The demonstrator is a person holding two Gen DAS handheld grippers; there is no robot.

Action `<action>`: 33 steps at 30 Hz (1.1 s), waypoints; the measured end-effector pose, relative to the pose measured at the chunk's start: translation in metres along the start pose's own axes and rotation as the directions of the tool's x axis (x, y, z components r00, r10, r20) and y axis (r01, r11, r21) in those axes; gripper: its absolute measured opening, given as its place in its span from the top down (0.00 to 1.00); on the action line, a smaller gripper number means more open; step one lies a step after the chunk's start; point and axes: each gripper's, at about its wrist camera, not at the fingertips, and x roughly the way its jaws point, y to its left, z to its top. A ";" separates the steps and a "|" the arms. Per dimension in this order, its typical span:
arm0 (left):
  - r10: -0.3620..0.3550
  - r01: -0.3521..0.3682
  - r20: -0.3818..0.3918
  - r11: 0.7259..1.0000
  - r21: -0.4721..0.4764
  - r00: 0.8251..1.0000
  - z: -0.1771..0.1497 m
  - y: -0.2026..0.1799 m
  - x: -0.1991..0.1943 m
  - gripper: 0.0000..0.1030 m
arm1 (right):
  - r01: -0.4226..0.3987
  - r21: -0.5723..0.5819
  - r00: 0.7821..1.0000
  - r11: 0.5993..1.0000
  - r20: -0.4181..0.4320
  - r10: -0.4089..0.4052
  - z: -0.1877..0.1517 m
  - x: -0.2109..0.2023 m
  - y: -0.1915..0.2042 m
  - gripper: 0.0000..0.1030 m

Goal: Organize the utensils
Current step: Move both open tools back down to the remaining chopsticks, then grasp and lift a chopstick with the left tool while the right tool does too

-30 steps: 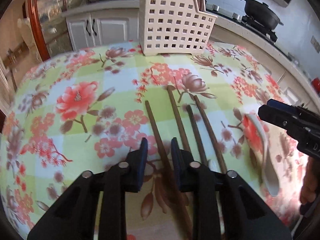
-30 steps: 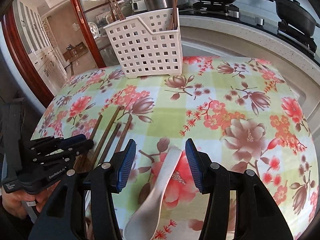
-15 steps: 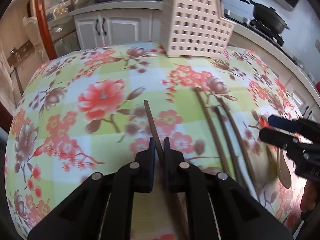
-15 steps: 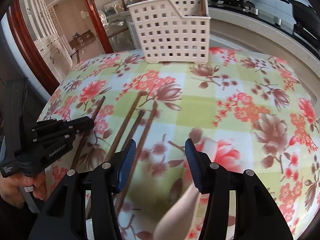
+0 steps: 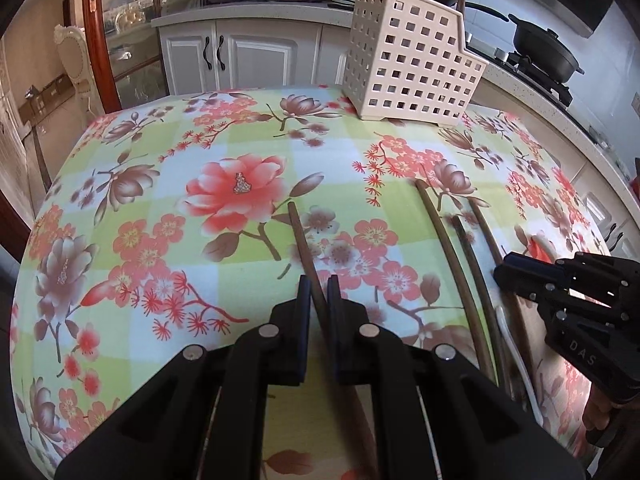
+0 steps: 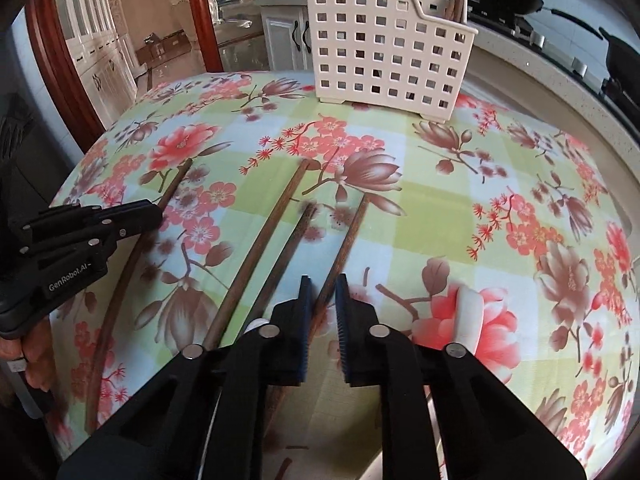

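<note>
On the floral-cloth worktop (image 5: 120, 208), your left gripper (image 5: 318, 292) has its fingers clamped on the leftmost dark wooden chopstick (image 5: 300, 236). Your right gripper (image 6: 322, 292) is closing its fingers around the rightmost brown chopstick (image 6: 348, 236).

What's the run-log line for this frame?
left gripper: shut on lone chopstick | right gripper: closing on rightmost chopstick | spoon: on table | basket: far edge
</note>
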 end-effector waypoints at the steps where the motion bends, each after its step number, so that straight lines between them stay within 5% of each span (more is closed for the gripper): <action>1: 0.006 -0.006 0.002 1.000 0.005 1.000 0.000 -0.001 0.000 0.92 | -0.002 0.000 1.000 1.000 0.004 0.002 0.000 0.000 0.000 0.89; 5: 0.035 -0.035 0.004 0.999 0.034 0.999 0.002 -0.008 0.002 0.92 | -0.018 0.018 1.000 1.000 0.016 0.018 0.001 0.001 -0.005 0.93; 10: -0.018 0.017 0.012 0.999 0.031 1.000 0.005 -0.014 -0.006 0.93 | -0.050 0.047 0.998 0.998 0.051 0.048 0.007 -0.011 -0.015 0.94; 33: -0.086 0.064 0.276 0.994 0.087 0.957 0.054 -0.044 -0.122 0.94 | -0.094 0.080 0.942 0.992 0.330 0.063 0.040 -0.135 -0.059 0.94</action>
